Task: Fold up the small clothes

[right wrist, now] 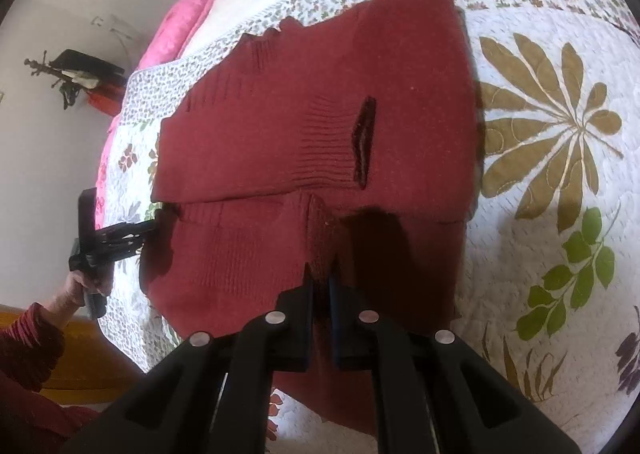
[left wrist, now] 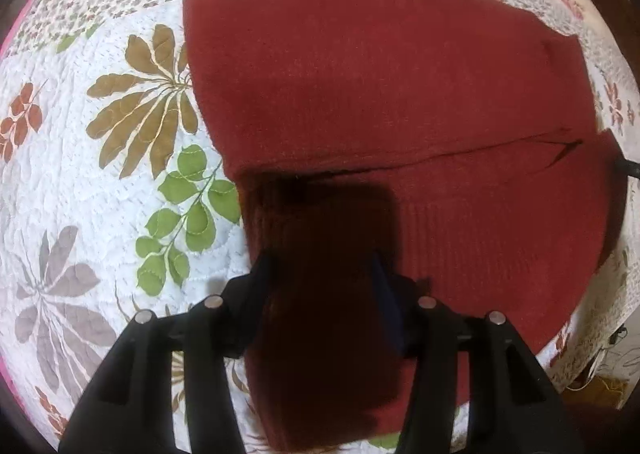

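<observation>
Floral quilt (right wrist: 552, 157) carries a maroon sweater (right wrist: 320, 125) running toward 12 o'clock, right tongs (right wrist: 320, 278) clamped on its hem, left tongs (left wrist: 320, 266) apart.

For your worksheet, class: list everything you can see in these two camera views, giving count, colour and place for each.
sweater: one, dark red knit, partly folded on the quilt.
quilt: one, white with leaf prints, covering the bed.
pink bedding: one, pink, at the quilt's far edge.
wall rack: one, black, on the white wall.
left gripper: one, black, open over the hem.
right gripper: one, black, shut on the sweater.
hand: one, red sleeve, holding the left gripper.
</observation>
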The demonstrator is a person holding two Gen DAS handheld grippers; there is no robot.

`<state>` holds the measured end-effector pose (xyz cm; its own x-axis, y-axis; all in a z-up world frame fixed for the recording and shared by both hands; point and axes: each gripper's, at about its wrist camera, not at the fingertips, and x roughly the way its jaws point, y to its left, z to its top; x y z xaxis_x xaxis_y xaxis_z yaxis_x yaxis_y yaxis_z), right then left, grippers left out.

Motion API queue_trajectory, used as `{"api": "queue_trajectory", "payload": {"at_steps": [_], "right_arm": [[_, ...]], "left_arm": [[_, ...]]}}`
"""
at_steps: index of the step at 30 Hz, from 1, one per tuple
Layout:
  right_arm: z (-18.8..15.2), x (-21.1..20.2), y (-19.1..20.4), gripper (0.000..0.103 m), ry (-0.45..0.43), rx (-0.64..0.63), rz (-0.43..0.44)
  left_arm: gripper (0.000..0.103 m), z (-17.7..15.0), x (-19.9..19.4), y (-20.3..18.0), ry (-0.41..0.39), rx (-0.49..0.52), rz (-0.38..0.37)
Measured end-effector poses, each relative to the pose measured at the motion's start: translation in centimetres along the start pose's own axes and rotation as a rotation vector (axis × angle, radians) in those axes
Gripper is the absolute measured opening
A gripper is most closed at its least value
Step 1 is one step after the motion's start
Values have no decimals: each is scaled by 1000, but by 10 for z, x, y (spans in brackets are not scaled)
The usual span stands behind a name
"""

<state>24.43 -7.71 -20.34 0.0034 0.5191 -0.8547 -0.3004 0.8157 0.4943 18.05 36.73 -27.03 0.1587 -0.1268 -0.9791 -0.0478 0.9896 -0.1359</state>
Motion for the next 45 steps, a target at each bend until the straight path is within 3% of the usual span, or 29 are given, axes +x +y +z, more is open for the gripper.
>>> {"api": "queue_trajectory", "payload": {"at_steps": [2,4,7,10,17,23,30,34,39,45], "right_arm": [[0,0,1,6,-1,-7,-7],[0,-1,2,6,-3,-8,-8],[0,-1,0,6,-7,4,-10],[-1,-3,-5,6,-10,22,-7],[0,-13,-4,6,-36,35,12],[10,-34,-3,6,-103,58,62],[49,-86,3,6,-258,31,86],[90,-94,2,6,-309,28,55],[149,-78,-10,6,-313,48,6],[182,-21,-28,7,-205,69,-125]], "left_arm": [[47,6,5,2,-7,-25,24],[22,9,8,6,-12,-42,18],[10,10,7,11,-20,-37,-8],[9,1,-5,13,-54,-27,-24],[9,-28,-60,5,-206,-80,-152],[9,-21,-95,9,-304,-150,-198],[9,44,-138,9,-465,-170,-247],[9,97,-137,14,-520,-196,-216],[9,168,-104,21,-504,-240,-154],[9,197,-44,25,-360,-261,-58]]}}
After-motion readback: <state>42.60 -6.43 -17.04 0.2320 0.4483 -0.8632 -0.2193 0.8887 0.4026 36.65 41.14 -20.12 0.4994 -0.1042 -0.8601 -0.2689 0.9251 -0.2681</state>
